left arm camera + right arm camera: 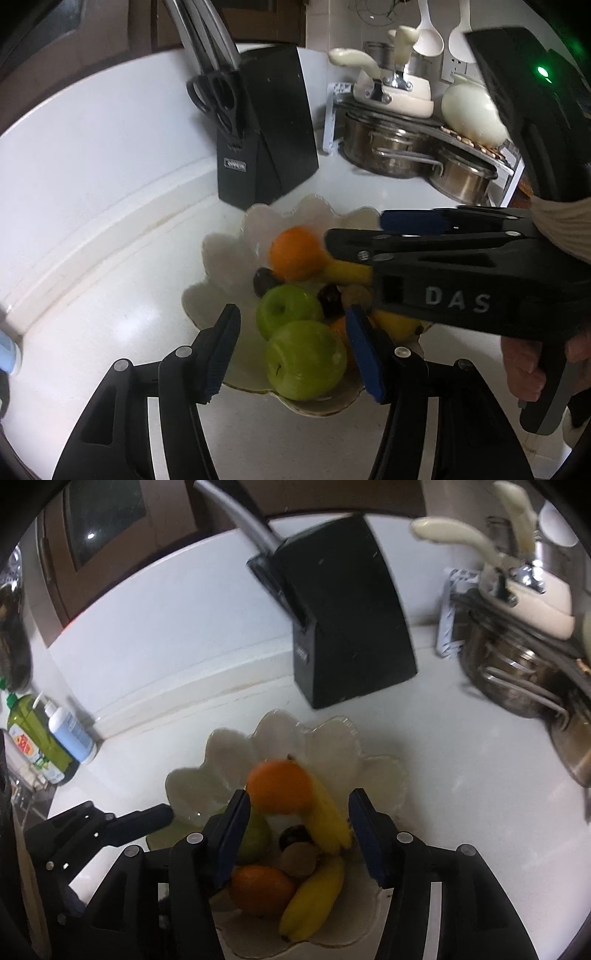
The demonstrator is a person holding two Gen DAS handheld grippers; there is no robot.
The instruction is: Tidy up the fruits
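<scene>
White kitchen counter [110, 288], and at its middle sits the scalloped white bowl [221, 254], loaded: two green apples [304, 360] at its near edge, an orange [295, 253] toward the back, bananas [314, 901], a second orange [262, 890], dark plums [264, 280] between them. Both tools hover over the bowl. Left gripper [291, 354] has its jaws apart, straddling the front apple, pads not pressing. Right gripper [299, 838] is also parted, gripping nothing. Behind the bowl stands a black knife block [269, 125]; steel pots [391, 147] off to its right.
</scene>
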